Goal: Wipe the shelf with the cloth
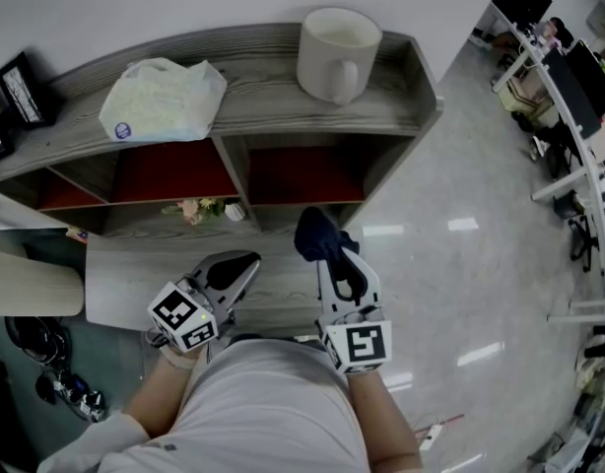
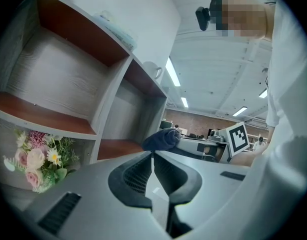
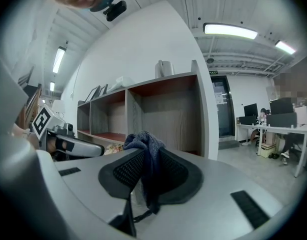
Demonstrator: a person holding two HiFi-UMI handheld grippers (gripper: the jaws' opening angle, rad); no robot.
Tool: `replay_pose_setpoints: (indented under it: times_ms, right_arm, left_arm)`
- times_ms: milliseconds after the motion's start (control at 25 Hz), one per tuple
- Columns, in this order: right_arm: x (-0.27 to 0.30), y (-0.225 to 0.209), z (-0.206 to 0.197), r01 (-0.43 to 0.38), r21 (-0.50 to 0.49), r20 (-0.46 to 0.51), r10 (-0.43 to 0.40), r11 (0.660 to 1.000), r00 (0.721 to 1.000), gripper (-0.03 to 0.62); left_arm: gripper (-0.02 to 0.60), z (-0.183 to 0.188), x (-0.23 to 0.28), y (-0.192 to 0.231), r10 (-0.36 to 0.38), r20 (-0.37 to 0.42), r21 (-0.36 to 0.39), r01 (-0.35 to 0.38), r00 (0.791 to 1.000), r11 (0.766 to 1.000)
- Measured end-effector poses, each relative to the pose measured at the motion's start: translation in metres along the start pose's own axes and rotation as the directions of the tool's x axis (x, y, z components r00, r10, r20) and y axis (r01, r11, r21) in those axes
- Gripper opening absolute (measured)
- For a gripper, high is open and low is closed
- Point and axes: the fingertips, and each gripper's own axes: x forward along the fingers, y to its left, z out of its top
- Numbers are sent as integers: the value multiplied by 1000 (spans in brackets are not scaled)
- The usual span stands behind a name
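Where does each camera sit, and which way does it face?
Head view: on the head, facing steeply down at the shelf; shows left gripper, right gripper, torso.
Left gripper view: rides that gripper, facing along its shut, empty jaws into the shelf; torso at right.
Right gripper view: rides that gripper, facing along jaws clamped on the cloth toward the shelf's end; torso at left.
Shared: both gripper views show the shelf, the cloth and the other gripper.

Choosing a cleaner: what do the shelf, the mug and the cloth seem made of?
Shelf: probably wood-grain laminate, matte grey, streaked grain.
Mug: likely glazed ceramic, smooth off-white.
Cloth: dark blue knit fabric, nubby weave.
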Motion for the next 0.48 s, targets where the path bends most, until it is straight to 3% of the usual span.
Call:
replay_pose_setpoints:
  times_ms: [240, 480]
  right_arm:
    - [2, 3, -1, -1, 6, -3, 1, 1000, 1000, 86]
    - [3, 5, -3, -7, 9, -10, 7, 1000, 1000, 86]
  left_arm:
    - [20, -1, -2, 1, -9, -3, -4, 9, 1000, 1000]
    - [20, -2, -4, -1, -29, 14, -54, 29, 999, 998]
